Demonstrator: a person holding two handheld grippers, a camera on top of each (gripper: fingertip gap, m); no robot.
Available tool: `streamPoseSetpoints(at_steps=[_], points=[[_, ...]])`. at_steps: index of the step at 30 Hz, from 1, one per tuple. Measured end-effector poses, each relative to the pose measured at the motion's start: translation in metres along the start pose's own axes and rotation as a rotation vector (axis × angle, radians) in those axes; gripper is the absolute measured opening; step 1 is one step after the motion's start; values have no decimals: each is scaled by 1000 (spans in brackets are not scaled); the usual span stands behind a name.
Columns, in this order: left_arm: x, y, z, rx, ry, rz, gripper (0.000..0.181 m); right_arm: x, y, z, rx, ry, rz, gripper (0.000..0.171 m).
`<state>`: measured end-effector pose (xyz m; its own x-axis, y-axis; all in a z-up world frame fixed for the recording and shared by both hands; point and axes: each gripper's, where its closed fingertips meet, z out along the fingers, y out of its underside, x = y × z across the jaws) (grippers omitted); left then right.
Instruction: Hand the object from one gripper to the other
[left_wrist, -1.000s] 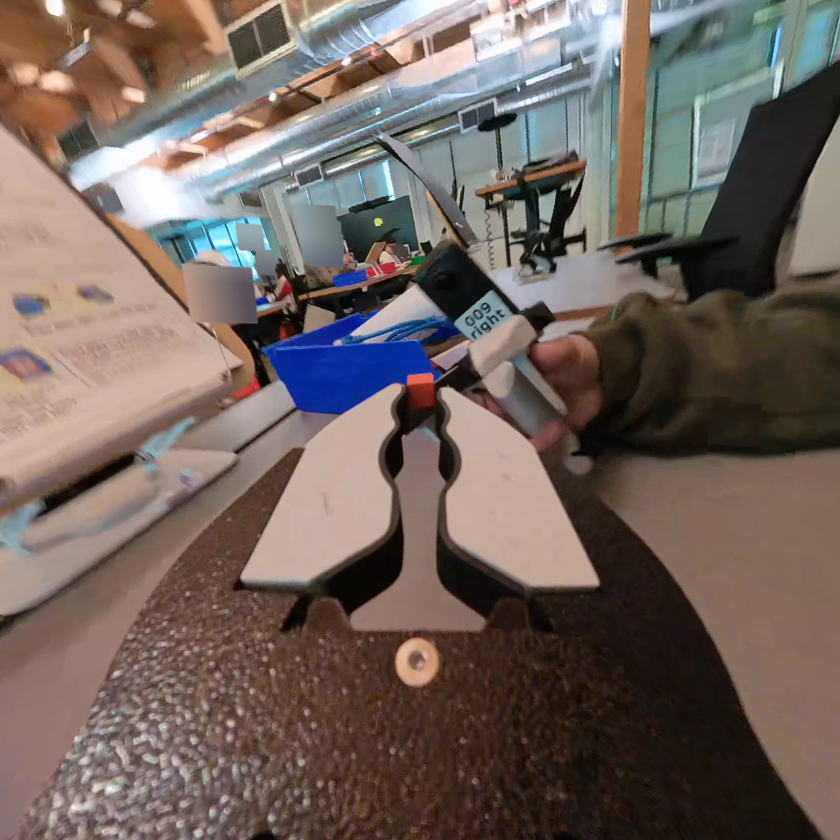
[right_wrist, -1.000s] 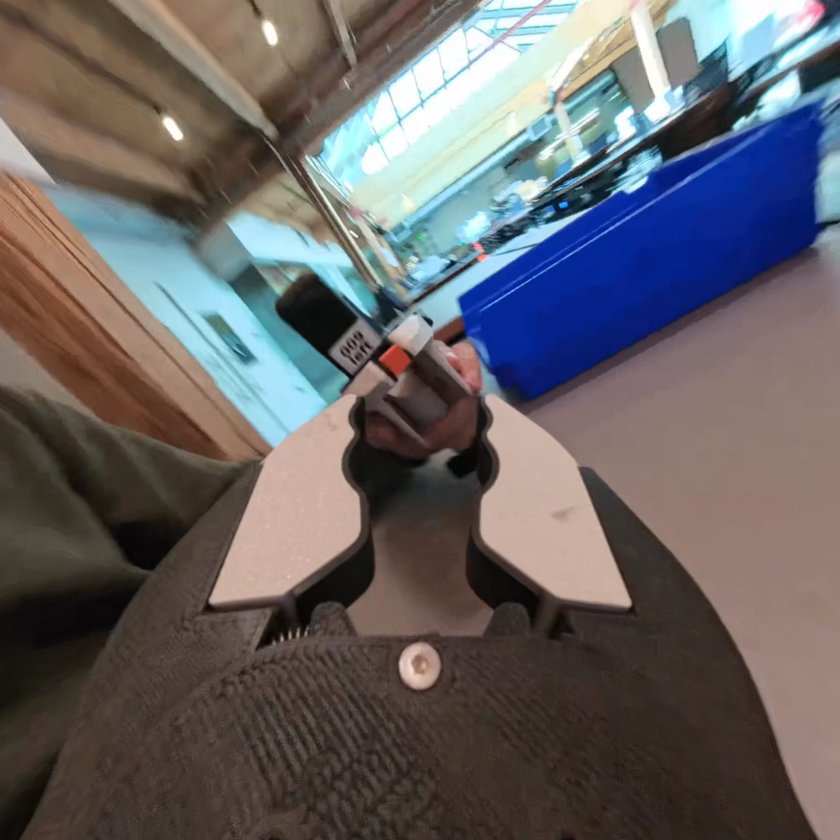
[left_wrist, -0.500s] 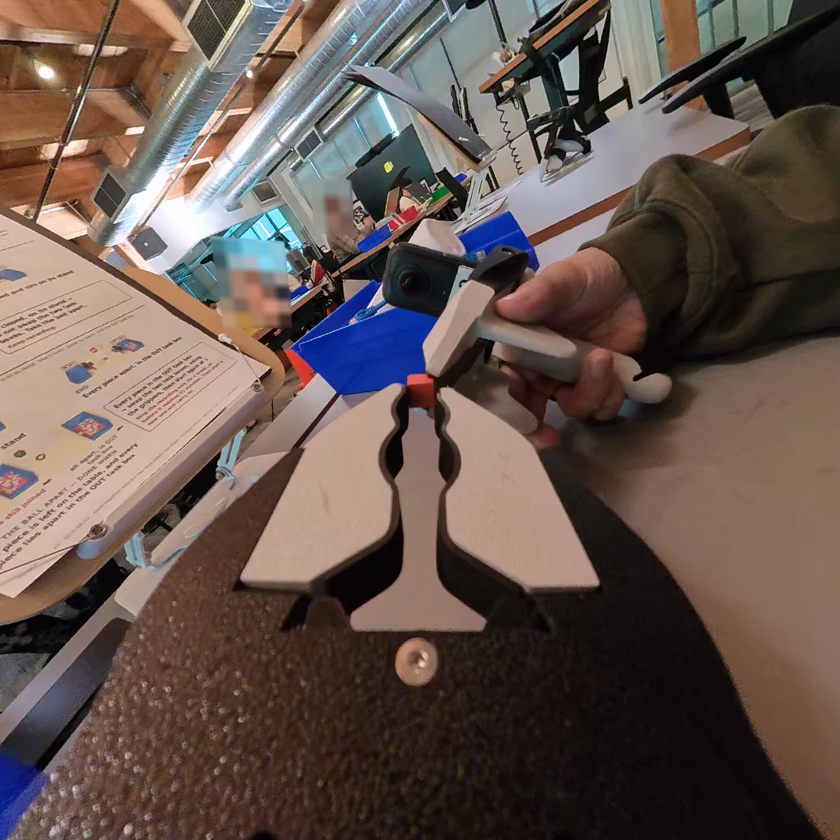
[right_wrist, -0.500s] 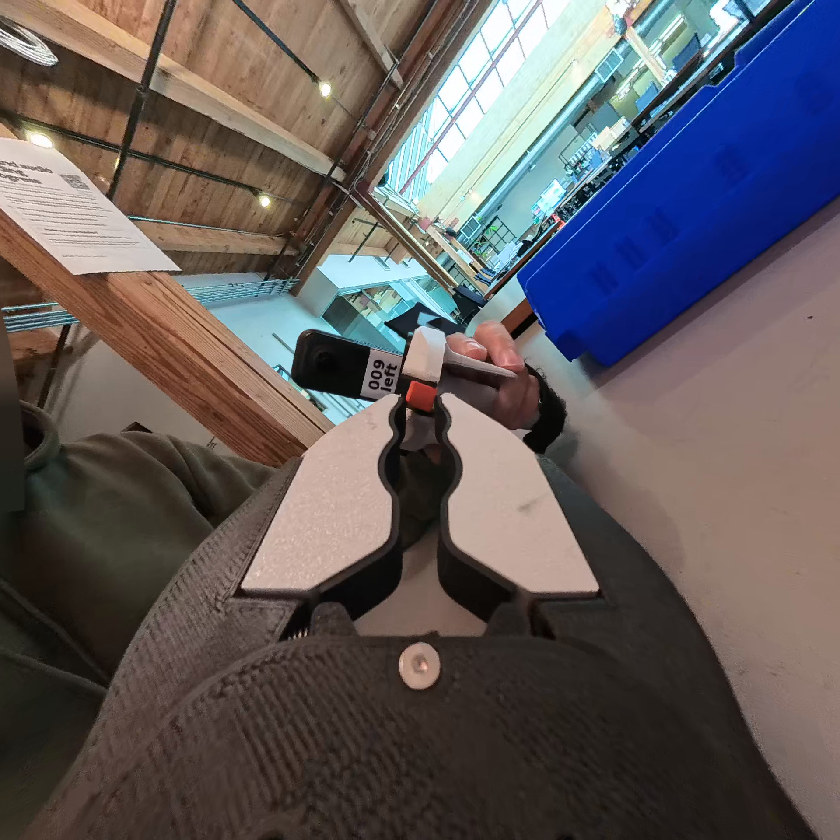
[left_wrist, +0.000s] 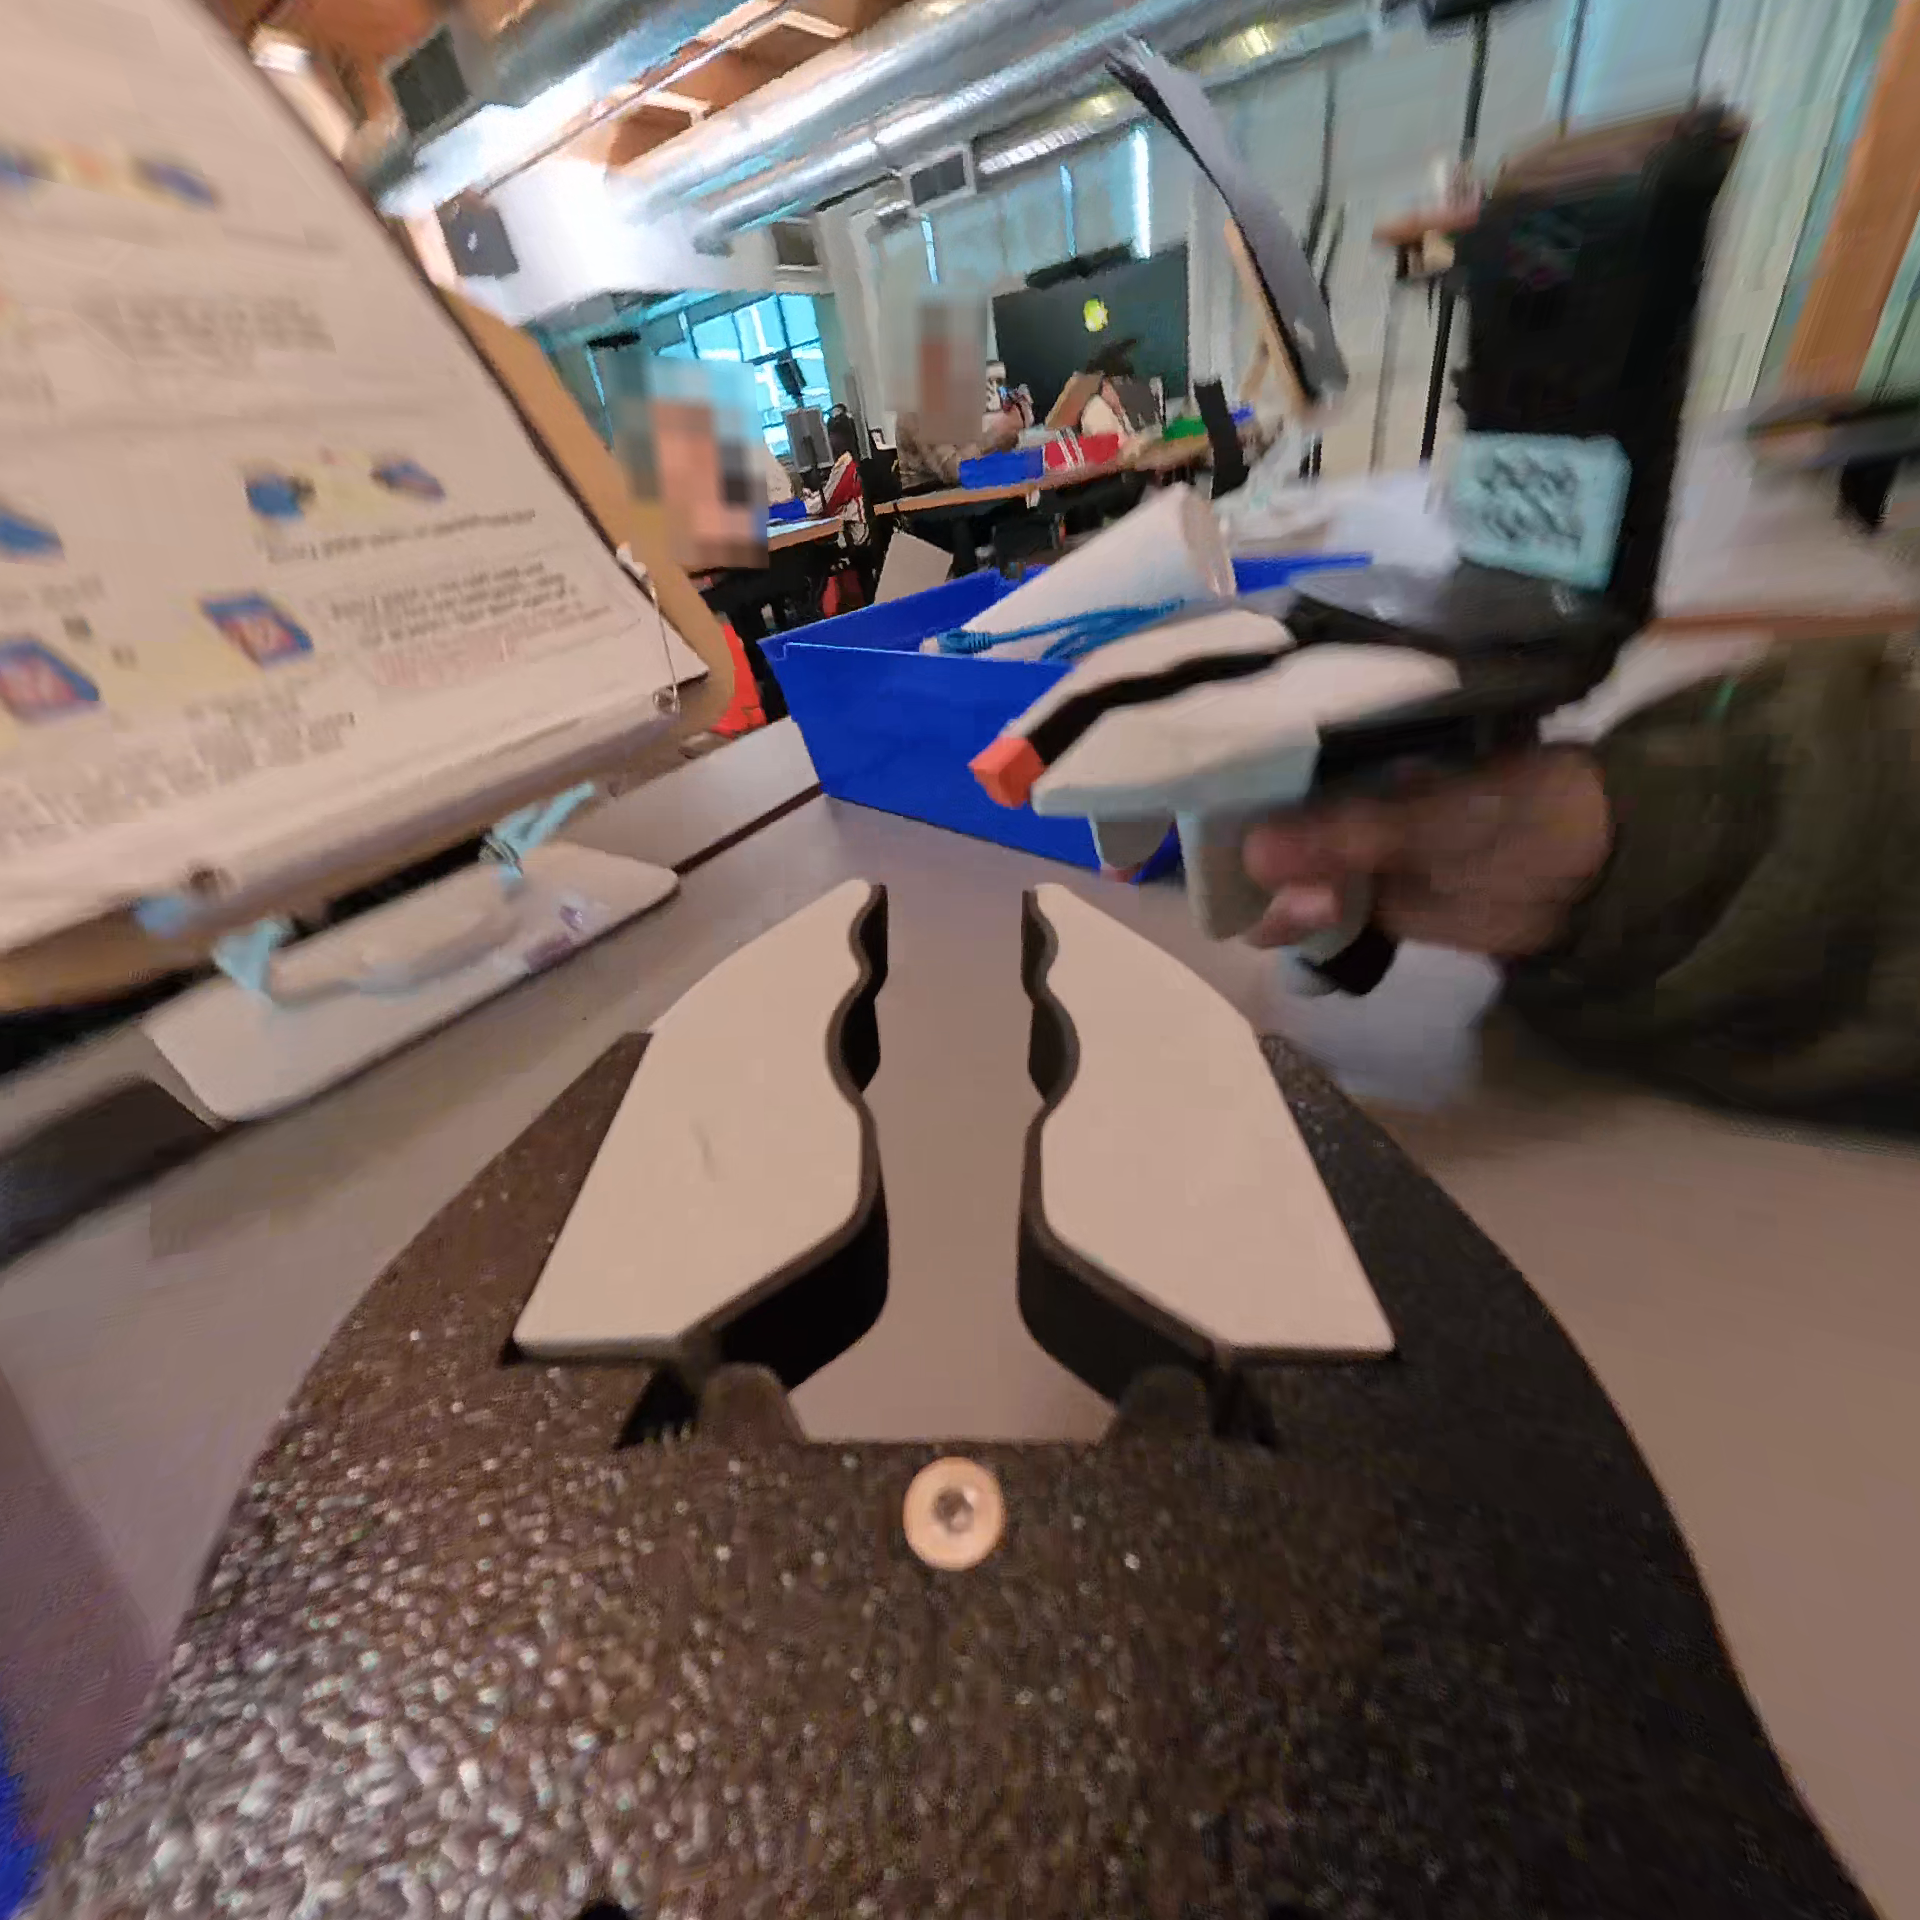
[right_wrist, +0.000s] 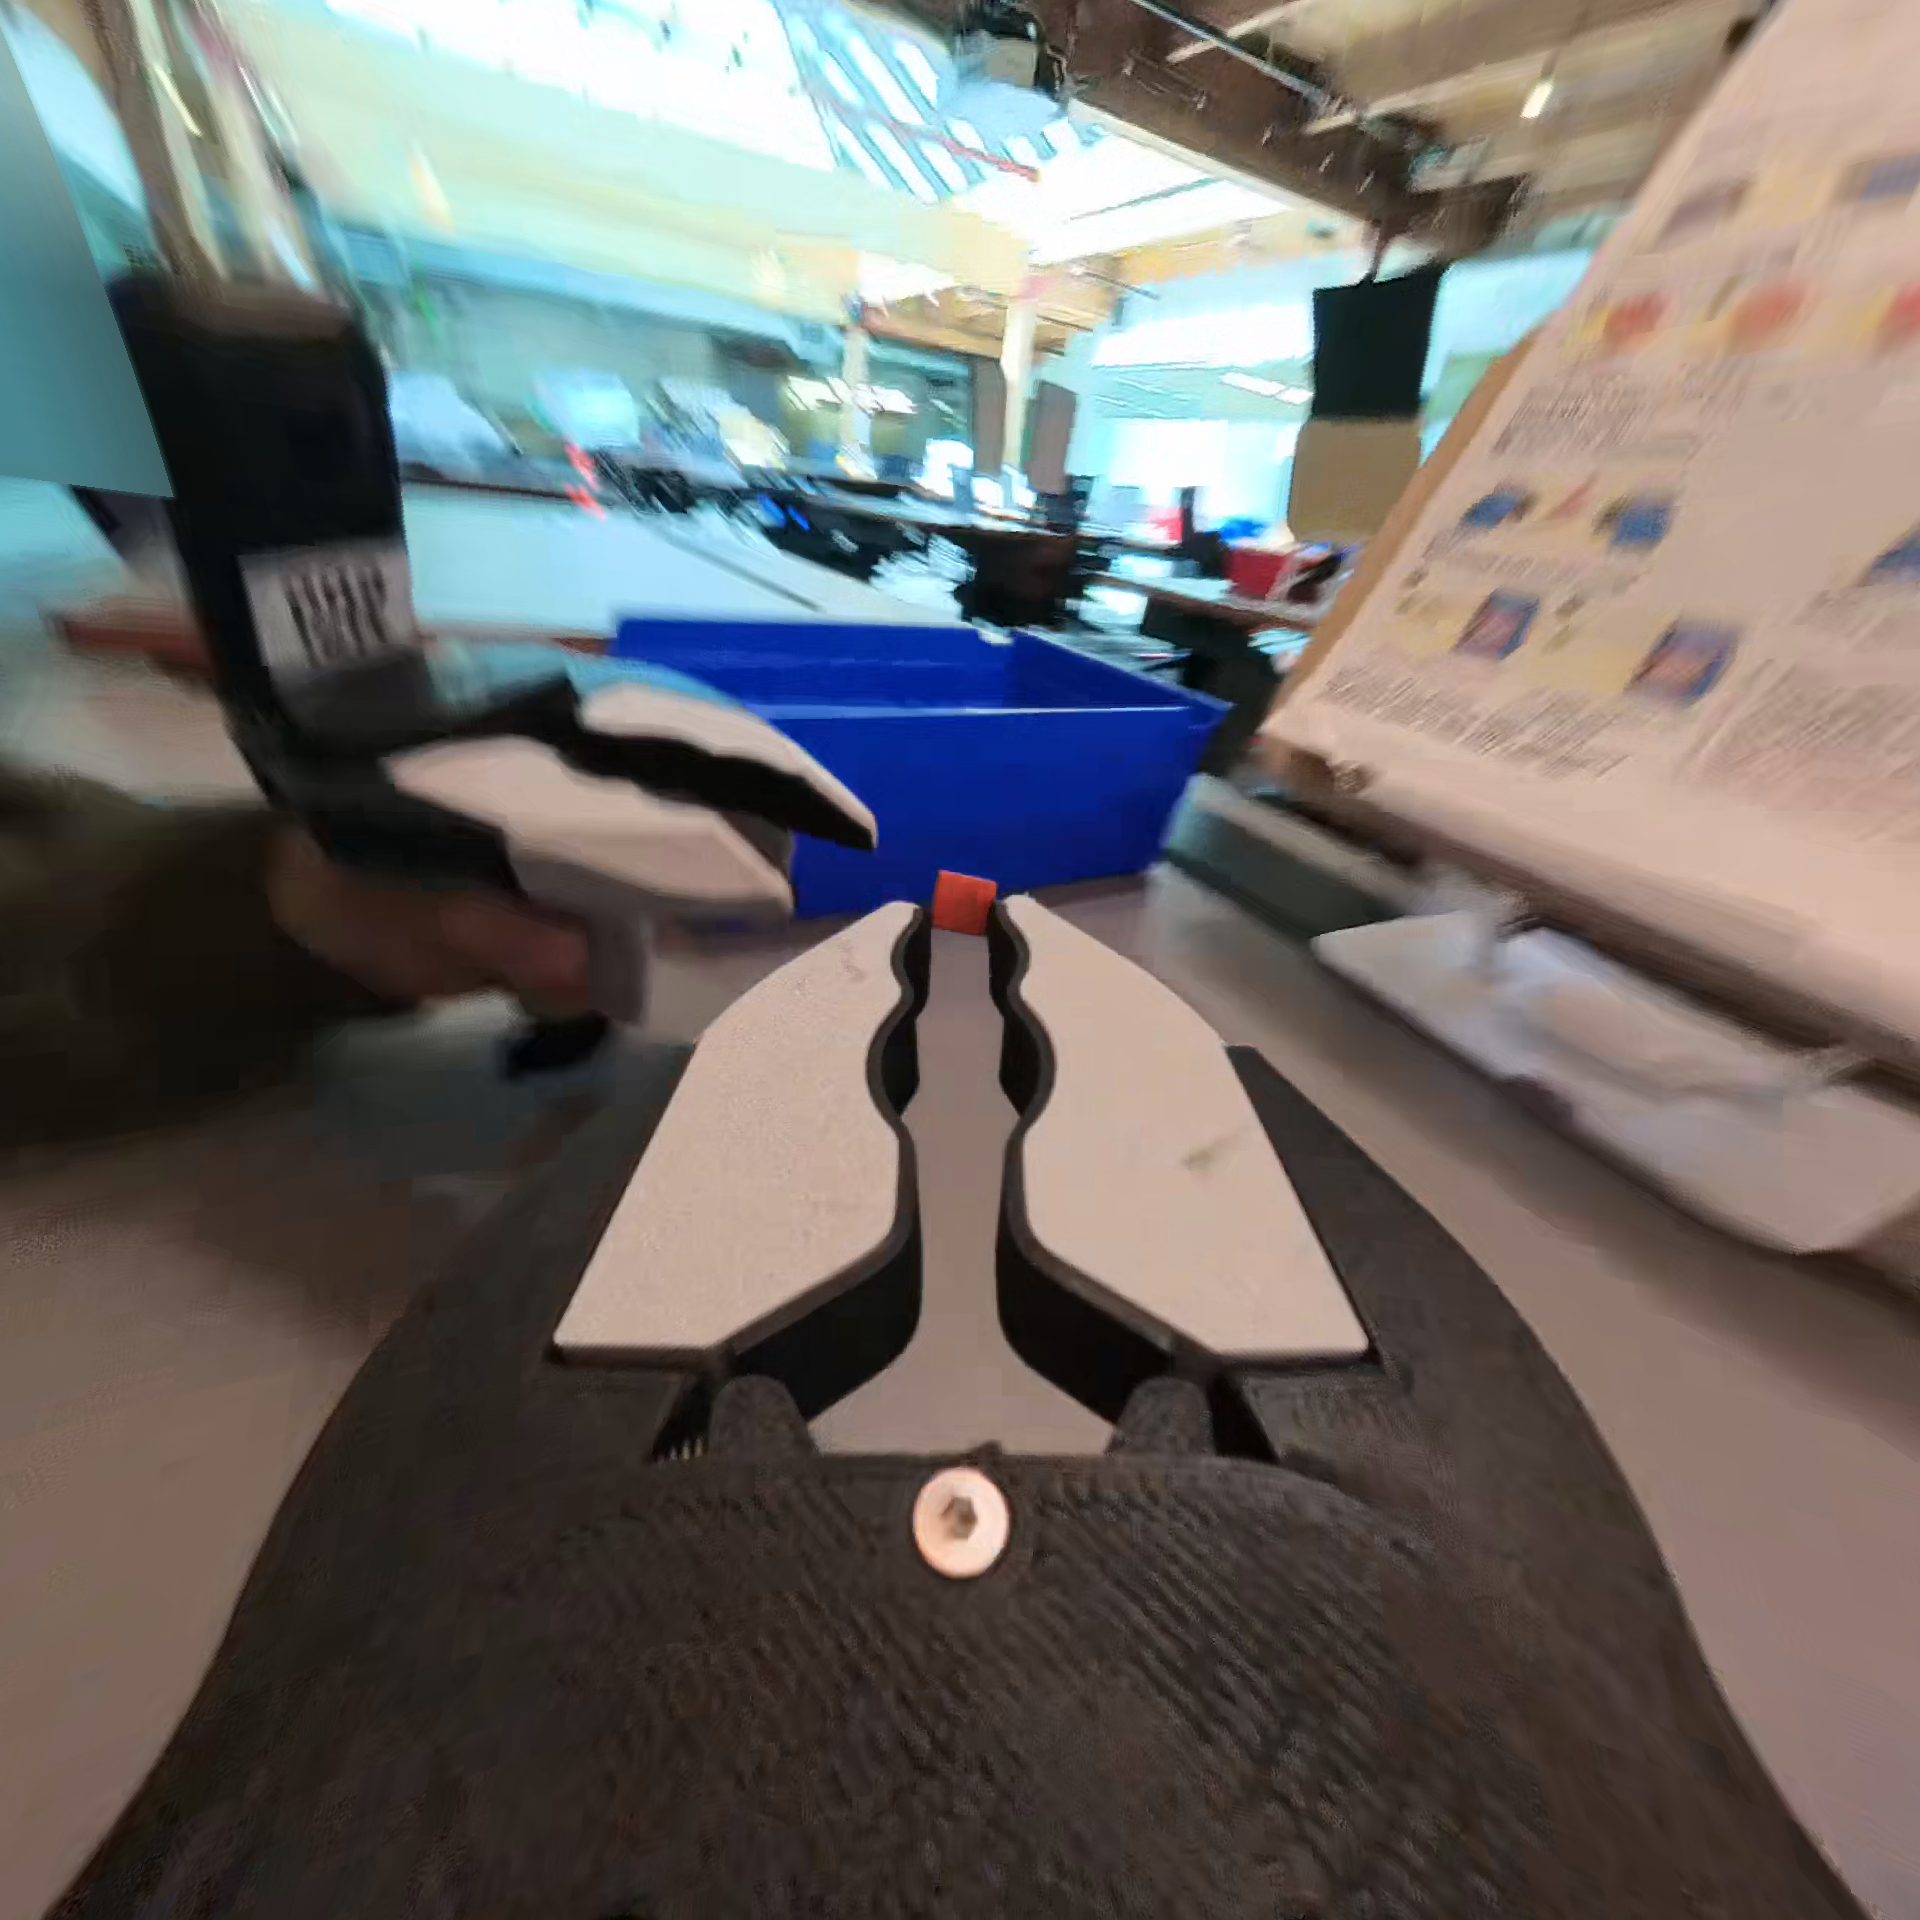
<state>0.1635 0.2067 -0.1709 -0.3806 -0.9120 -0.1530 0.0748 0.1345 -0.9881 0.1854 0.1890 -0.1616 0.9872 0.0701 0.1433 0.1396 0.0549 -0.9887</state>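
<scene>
A small orange cube (right_wrist: 961, 900) is pinched between the tips of my right gripper (right_wrist: 961, 916), which is shut on it above the grey table. In the left wrist view the same cube (left_wrist: 1006, 771) shows at the tip of the right gripper (left_wrist: 1029, 769), held by a hand in a green sleeve, up and to the right of my left gripper (left_wrist: 954, 909). My left gripper is open and empty, with bare table between its fingers. It also shows in the right wrist view (right_wrist: 826, 862), to the left of the cube and apart from it.
A blue bin (left_wrist: 894, 717) stands on the table behind the grippers and also shows in the right wrist view (right_wrist: 987, 769). A tilted instruction board on a stand (left_wrist: 260, 499) is on the left; in the right wrist view the board (right_wrist: 1610, 582) is on the right.
One second ago my left gripper held the cube and my right was open. The right closed on it, the left opened and let go, and the grippers have drawn apart.
</scene>
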Motion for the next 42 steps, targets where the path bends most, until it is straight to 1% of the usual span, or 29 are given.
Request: streamPoseSetpoints(at_steps=[2,4,6,9,11,13,14,18,22,26,29,31,33,35,37,42], points=[[-3,-3,1,19,4,-197,25,-3,5,1,-67,88,-332,10],[0,-3,3,22,45,-326,27,-8,12,5,-145,147,-620,10],[-1,3,4,-10,58,-405,27,-13,18,11,-199,174,-807,10],[2,13,5,-75,95,-436,26,-16,19,16,-229,192,-927,10],[3,17,5,-98,101,-438,24,-14,23,18,-279,206,-1010,10],[2,19,5,-109,95,-427,15,-15,26,19,-311,203,-1080,10],[3,18,5,-110,96,-420,14,-16,27,20,-317,201,-1102,10],[6,21,6,-130,106,-407,17,-22,27,22,-323,184,-1149,10],[7,24,7,-149,99,-371,12,-22,28,22,-332,180,-1160,10],[7,23,6,-137,112,-366,10,-23,28,22,-312,175,-1081,10],[8,22,5,-126,143,-375,10,-27,27,20,-259,125,-866,12],[7,20,3,-111,160,-394,10,-36,21,17,-167,34,-646,23],[10,16,0,-92,217,-423,10,-42,13,12,-87,-74,-403,34],[17,10,-4,-65,304,-465,10,-43,3,6,-13,-161,-194,33],[24,5,-7,-46,387,-512,10,-44,-5,0,44,-240,-40,29],[44,-7,-18,4,580,-554,10,-63,-17,-15,102,-486,211,30]])
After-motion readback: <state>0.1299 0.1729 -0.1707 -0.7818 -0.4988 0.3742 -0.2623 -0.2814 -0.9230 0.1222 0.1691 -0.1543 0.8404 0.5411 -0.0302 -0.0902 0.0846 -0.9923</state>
